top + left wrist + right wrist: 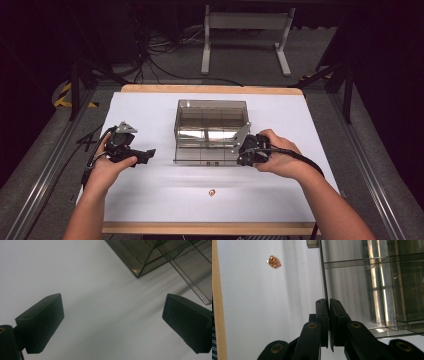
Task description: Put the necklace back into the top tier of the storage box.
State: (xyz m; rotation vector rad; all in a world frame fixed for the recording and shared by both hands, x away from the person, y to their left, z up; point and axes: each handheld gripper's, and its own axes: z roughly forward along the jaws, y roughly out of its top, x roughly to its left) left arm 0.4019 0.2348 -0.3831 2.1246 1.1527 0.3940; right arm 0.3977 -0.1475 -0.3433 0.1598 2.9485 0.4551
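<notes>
A smoky clear plastic box (210,120) with inner compartments stands at the middle of the white table (160,200). My right gripper (241,156) is at the box's front right corner, shut on a thin clear front panel (323,277); in the right gripper view, the gripper (328,301) has its jaws pressed together on the panel's edge. A small heap of gold-coloured chain (212,192) (274,262) lies on the table in front of the box. My left gripper (148,153) (112,322) is open left of the box (150,255), holding nothing, its jaws wide apart above the bare table.
The table has a wooden edge (210,228) at the front and back. Beyond it, on the grey floor, stand a white table frame (245,40), cables (160,55) and dark stands. Yellow-black tape (65,95) marks the floor at the left.
</notes>
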